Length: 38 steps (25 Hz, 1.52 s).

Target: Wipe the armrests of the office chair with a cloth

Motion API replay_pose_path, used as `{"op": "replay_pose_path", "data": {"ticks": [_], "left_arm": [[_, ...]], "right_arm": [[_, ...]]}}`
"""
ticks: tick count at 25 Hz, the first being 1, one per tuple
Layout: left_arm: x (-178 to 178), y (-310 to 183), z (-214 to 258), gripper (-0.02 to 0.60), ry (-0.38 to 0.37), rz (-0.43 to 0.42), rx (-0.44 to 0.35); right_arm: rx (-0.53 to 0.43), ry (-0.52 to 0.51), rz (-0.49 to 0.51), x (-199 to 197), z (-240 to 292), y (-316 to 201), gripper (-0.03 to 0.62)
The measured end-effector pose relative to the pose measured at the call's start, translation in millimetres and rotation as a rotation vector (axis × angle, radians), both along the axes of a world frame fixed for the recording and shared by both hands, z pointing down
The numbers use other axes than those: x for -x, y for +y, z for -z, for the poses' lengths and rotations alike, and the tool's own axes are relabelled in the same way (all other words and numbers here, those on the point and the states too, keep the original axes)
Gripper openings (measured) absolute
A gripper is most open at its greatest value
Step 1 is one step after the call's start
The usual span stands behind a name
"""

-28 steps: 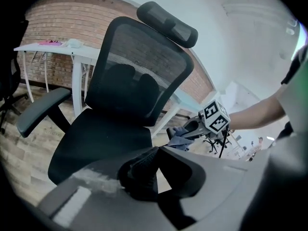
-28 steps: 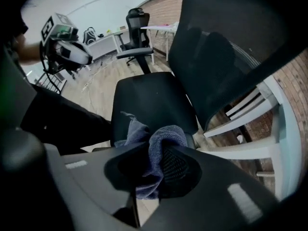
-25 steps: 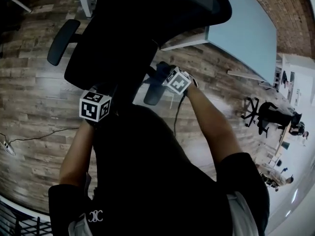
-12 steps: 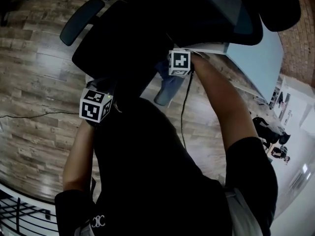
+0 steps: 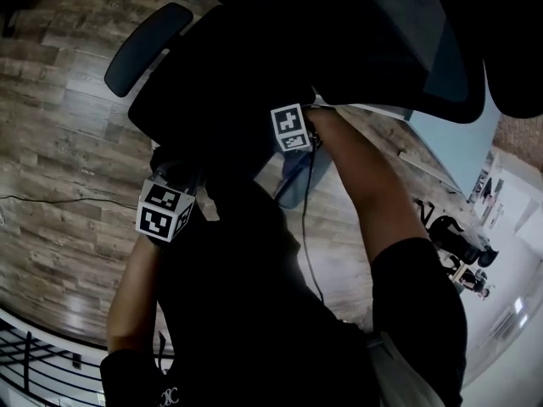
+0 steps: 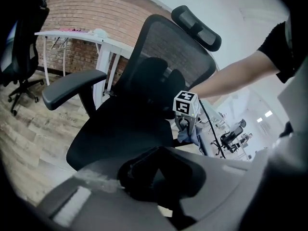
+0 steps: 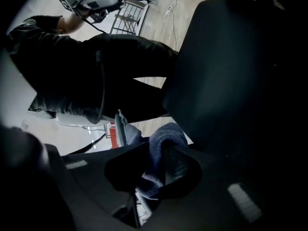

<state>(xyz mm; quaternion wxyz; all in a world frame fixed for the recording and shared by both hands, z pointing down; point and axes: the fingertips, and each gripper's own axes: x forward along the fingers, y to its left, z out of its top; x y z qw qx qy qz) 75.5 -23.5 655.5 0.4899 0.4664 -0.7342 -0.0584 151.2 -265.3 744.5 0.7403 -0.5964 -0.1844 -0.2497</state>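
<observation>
The left gripper (image 6: 149, 174), jaws together and empty, faces the office chair (image 6: 125, 129); the right gripper (image 7: 159, 177) pinches the blue cloth (image 7: 166, 158) beside the seat, probably soft, light and limp, best gripped bunched mid-fold

The right gripper (image 6: 184, 126) sits at the office chair's (image 6: 125, 129) armrest (image 5: 297, 181) on the person's right, with the cloth (image 7: 163, 162) in its jaws. The left gripper (image 5: 167, 202) hangs before the seat. The other armrest (image 6: 72, 88) lies across the seat. A surface (image 6: 96, 37) stands behind the backrest.
</observation>
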Motion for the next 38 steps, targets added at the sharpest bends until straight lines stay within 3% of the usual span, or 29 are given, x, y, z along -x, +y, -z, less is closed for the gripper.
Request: {"op": "replay_pose_path", "data": {"ticks": [4, 11, 16, 22, 25, 32, 35, 38], "left_arm": [[7.4, 3.0, -11.9, 0.006, 0.014, 0.01, 0.003], [-3.3, 4.8, -29.7, 0.006, 0.053, 0.039, -0.004], [-10.8, 5.1, -36.1, 0.006, 0.046, 0.028, 0.017], [-29.0, 10.7, -39.7, 0.006, 0.066, 0.046, 0.042], [-38.4, 14.4, -40.5, 0.006, 0.058, 0.045, 0.047], [-24.4, -14.4, -18.4, 0.006, 0.039, 0.026, 0.029], [-15.0, -17.2, -3.3, 0.006, 0.02, 0.017, 0.015], [-1.4, -14.6, 14.5, 0.006, 0.0, 0.011, -0.009]], "right_arm": [[-0.005, 0.095, 0.058, -13.0, -8.3, -10.1, 0.066], [-0.018, 0.12, 0.127, -27.9, -34.4, -14.8, 0.066], [-0.003, 0.003, 0.165, -15.9, -69.4, -25.4, 0.066], [-0.019, -0.228, 0.235, -6.4, -103.6, -50.7, 0.066], [-0.023, -0.253, 0.208, -11.9, -107.5, -44.8, 0.066], [-0.036, -0.031, 0.127, -17.8, -57.8, -28.6, 0.064], [-0.013, -0.13, 0.075, 2.0, -39.1, -11.6, 0.064], [0.097, -0.313, -0.089, 28.1, -14.6, 23.5, 0.064]]}}
